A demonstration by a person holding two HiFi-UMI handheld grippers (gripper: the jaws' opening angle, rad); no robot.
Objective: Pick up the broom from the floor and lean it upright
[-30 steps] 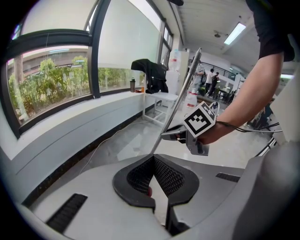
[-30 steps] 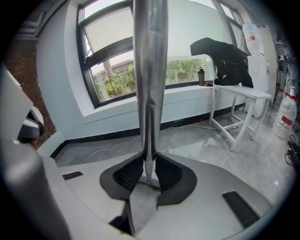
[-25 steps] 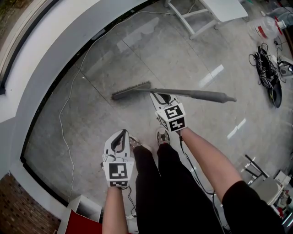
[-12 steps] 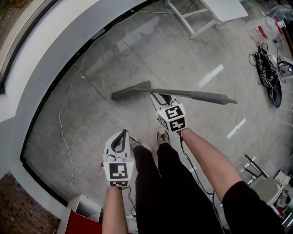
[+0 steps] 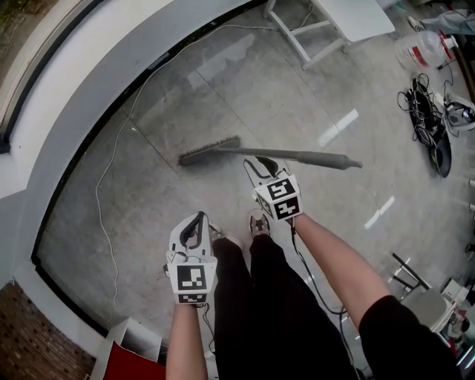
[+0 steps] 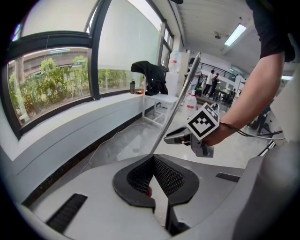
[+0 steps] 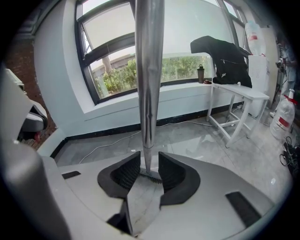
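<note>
The grey broom (image 5: 210, 149) stands tilted with its brush on the floor and its long handle (image 5: 312, 157) rising toward me. My right gripper (image 5: 256, 165) reaches around the handle; its jaws are opening. In the right gripper view the handle (image 7: 149, 84) runs up between the pads of this gripper (image 7: 149, 171) with a gap on each side. My left gripper (image 5: 197, 219) hangs lower left, away from the broom, shut and empty. The left gripper view shows its pads meeting (image 6: 153, 161), with the broom handle (image 6: 180, 98) and the right gripper (image 6: 176, 137) beyond them.
A curved window wall with a black floor strip (image 5: 82, 148) runs along the left. A thin cable (image 5: 100, 200) lies on the floor. A white table (image 5: 349, 18) stands at the back, a plastic jug (image 5: 423, 48) and tangled cables (image 5: 430, 119) at right. My legs are below.
The top end of the handle has shifted a little left in the head view, and the right gripper sits slightly nearer to me. The left gripper has not moved.
</note>
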